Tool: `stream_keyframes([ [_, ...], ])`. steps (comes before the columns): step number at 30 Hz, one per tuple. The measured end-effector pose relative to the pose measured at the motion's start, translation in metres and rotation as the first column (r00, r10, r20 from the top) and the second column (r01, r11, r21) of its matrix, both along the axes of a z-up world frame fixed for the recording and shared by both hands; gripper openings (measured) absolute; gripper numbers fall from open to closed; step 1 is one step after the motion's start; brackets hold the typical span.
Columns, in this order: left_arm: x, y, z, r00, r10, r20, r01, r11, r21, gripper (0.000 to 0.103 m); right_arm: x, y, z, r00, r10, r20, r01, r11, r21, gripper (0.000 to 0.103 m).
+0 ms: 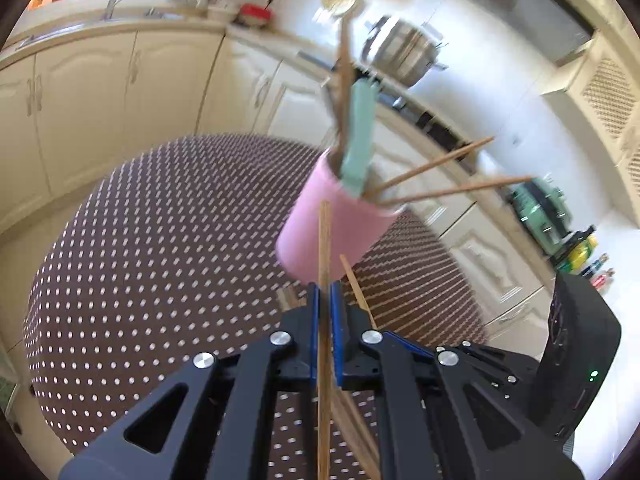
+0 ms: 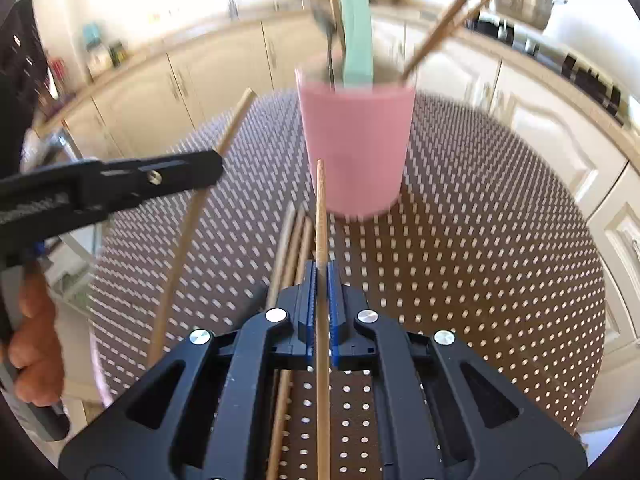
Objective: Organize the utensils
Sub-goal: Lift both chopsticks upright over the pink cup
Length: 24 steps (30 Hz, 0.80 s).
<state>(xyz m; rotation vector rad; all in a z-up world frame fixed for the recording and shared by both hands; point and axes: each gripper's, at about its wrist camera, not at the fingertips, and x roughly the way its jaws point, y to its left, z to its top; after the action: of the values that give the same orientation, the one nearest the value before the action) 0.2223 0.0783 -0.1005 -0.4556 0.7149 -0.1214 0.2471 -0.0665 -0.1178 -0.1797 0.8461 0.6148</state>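
A round counter (image 2: pixel 500 216) covered in a brown cloth with rows of small white dots fills the middle of both views, set in a kitchen of cream cabinets (image 1: pixel 80 92) with a steel pot (image 1: pixel 404 52) on the stove behind and a red dish (image 1: pixel 256 14) on the far worktop. On the cloth stands a pink cup (image 2: pixel 356 148), upright in the right wrist view; it holds a mint-green handled utensil (image 2: pixel 358 32), a metal utensil beside it, and two wooden chopsticks (image 1: pixel 436 164) leaning out over the rim. The left gripper (image 1: pixel 325 296) has its blue-lined fingers closed on a single wooden chopstick (image 1: pixel 324 264), whose tip reaches up in front of the cup. The right gripper (image 2: pixel 322 276) likewise has its fingers clamped on one chopstick (image 2: pixel 321 216) pointing toward the cup's base. More loose chopsticks (image 2: pixel 296 236) lie on the cloth just left of the right gripper's fingers, near the cup.
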Motion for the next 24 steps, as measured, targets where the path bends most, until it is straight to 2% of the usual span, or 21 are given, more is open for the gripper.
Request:
stream_keyframes([
  [6,-0.014,-0.010,0.030,0.990,-0.026,0.136,0.024,1.000,0.015,0.006,-0.026,-0.021,0.043,0.983,-0.036,0.181,-0.001,0.979,0.203,0.006],
  [10,-0.018,-0.019,0.048,0.978,-0.045,0.204,0.042,0.999,0.019,0.006,-0.038,-0.034,0.062,0.949,-0.096,0.301,-0.010,0.943,0.331,0.006],
  [14,-0.014,-0.025,0.071,0.963,-0.051,0.266,0.037,0.998,0.055,0.006,-0.032,-0.039,0.079,0.920,-0.156,0.358,-0.009,0.907,0.420,0.006],
  [19,-0.004,-0.023,0.099,0.933,-0.035,0.359,0.007,0.997,0.079,0.006,-0.017,-0.041,0.092,0.884,-0.218,0.414,-0.017,0.870,0.493,0.006],
  [24,0.007,-0.025,0.124,0.885,-0.018,0.464,-0.042,0.992,0.118,0.006,0.005,-0.037,0.104,0.830,-0.278,0.483,-0.037,0.837,0.547,0.006],
])
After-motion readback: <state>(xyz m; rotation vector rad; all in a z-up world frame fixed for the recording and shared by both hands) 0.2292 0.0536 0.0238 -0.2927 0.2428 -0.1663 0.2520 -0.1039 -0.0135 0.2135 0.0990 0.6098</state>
